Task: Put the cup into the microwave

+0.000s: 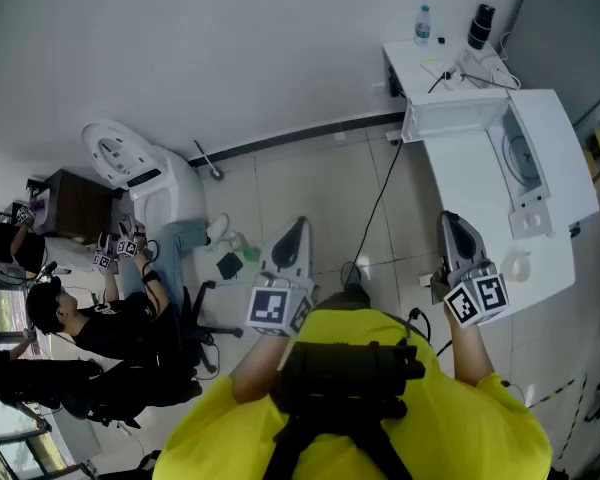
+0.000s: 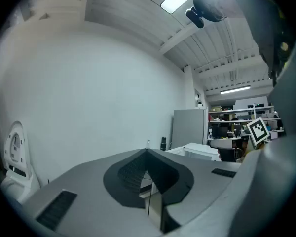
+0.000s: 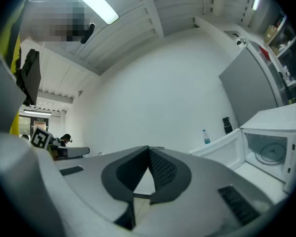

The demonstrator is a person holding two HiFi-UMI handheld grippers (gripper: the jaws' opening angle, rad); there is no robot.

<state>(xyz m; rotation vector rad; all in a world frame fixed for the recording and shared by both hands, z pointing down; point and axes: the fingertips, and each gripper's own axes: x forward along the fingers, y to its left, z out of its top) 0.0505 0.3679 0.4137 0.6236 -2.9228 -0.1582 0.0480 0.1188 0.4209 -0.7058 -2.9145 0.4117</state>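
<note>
Cup (image 1: 520, 266) near table (image 1: 470, 198) edge, microwave (image 1: 555, 153) door open, left tool (image 1: 299, 224), right tool (image 1: 449, 218) both closed

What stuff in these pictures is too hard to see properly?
- Cup: in the head view, the pale round thing on the white table is too small to be sure it is the cup.
- Microwave: in the right gripper view, the picture's edge cuts it off.
- Bottle label: in the head view, too small to read.
</note>
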